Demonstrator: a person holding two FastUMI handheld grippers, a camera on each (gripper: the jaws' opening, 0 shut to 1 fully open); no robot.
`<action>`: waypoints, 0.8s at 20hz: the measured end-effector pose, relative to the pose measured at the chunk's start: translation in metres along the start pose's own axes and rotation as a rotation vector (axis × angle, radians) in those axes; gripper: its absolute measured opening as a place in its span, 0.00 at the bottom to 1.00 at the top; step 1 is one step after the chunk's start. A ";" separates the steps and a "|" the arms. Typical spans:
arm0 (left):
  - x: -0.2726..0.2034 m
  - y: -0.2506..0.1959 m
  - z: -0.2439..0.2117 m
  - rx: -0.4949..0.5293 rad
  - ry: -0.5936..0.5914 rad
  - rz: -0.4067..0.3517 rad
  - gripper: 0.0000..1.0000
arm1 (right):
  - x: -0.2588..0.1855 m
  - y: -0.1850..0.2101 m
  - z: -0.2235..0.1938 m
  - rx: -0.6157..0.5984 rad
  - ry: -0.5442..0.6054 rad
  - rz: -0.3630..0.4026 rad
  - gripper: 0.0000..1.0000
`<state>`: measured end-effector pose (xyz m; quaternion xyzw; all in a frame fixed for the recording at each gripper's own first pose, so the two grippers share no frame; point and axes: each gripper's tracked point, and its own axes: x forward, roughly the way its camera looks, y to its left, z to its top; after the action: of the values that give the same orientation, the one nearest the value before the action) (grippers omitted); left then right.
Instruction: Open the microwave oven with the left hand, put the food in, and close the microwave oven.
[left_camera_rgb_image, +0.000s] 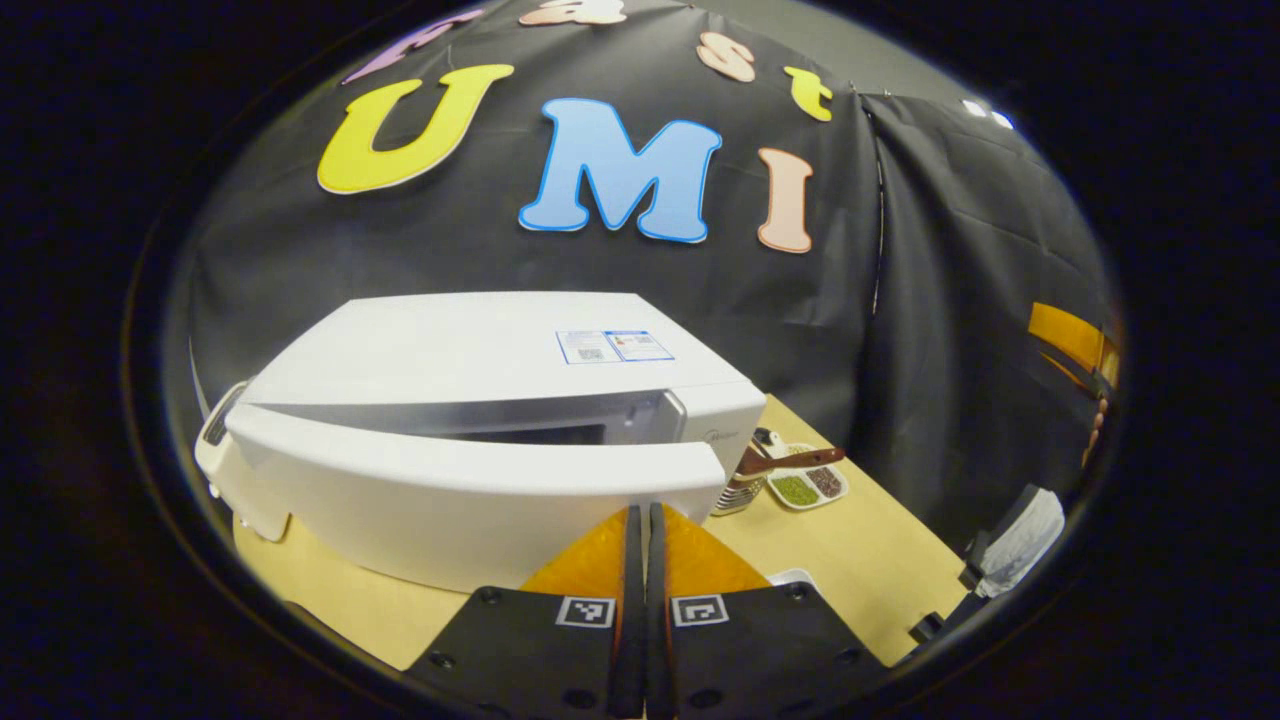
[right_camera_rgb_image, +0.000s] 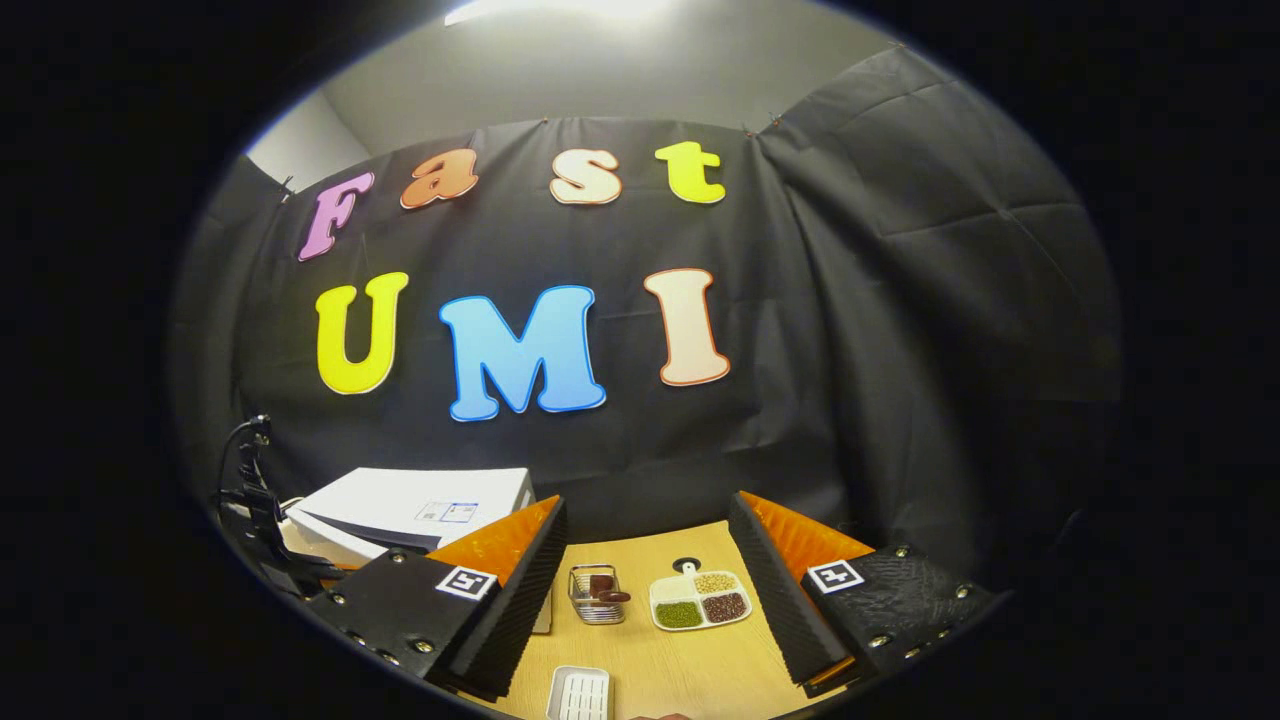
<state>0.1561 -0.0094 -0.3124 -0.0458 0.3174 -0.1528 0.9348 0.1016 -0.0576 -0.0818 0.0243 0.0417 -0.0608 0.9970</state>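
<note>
Left gripper view has the left tongs (left_camera_rgb_image: 640, 560) pressed together with nothing between them, their tips just at the free end of the microwave door (left_camera_rgb_image: 470, 490). That door stands ajar: a dark gap runs between it and the microwave (left_camera_rgb_image: 480, 350) body, narrow at the far left and widest by the tongs, so I judge the hinge to be on the left. The door's long axis runs across the view, and these tongs are plainly the nearer pair.

Right gripper view has the right tongs (right_camera_rgb_image: 648, 590) spread wide and empty, well back from the microwave (right_camera_rgb_image: 420, 505), which sits toward the bench's (right_camera_rgb_image: 700, 665) left edge. Ahead of them lie a divided dish of food (right_camera_rgb_image: 700, 600), a small wire basket (right_camera_rgb_image: 595, 592) and a white tray (right_camera_rgb_image: 580, 693) near the front edge. Bare bench lies in front of the door for its swing.
</note>
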 end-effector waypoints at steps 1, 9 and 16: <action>0.004 0.000 0.001 -0.006 0.000 0.004 0.05 | 0.001 -0.004 0.000 0.002 -0.001 -0.008 0.97; 0.030 0.006 0.016 -0.041 0.001 0.051 0.07 | 0.010 -0.021 0.001 0.005 -0.002 -0.025 0.97; 0.035 0.003 0.017 -0.048 0.000 0.048 0.07 | 0.014 -0.026 -0.002 0.000 0.007 -0.036 0.97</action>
<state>0.1933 -0.0180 -0.3196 -0.0606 0.3221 -0.1225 0.9368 0.1116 -0.0848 -0.0859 0.0239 0.0454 -0.0785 0.9956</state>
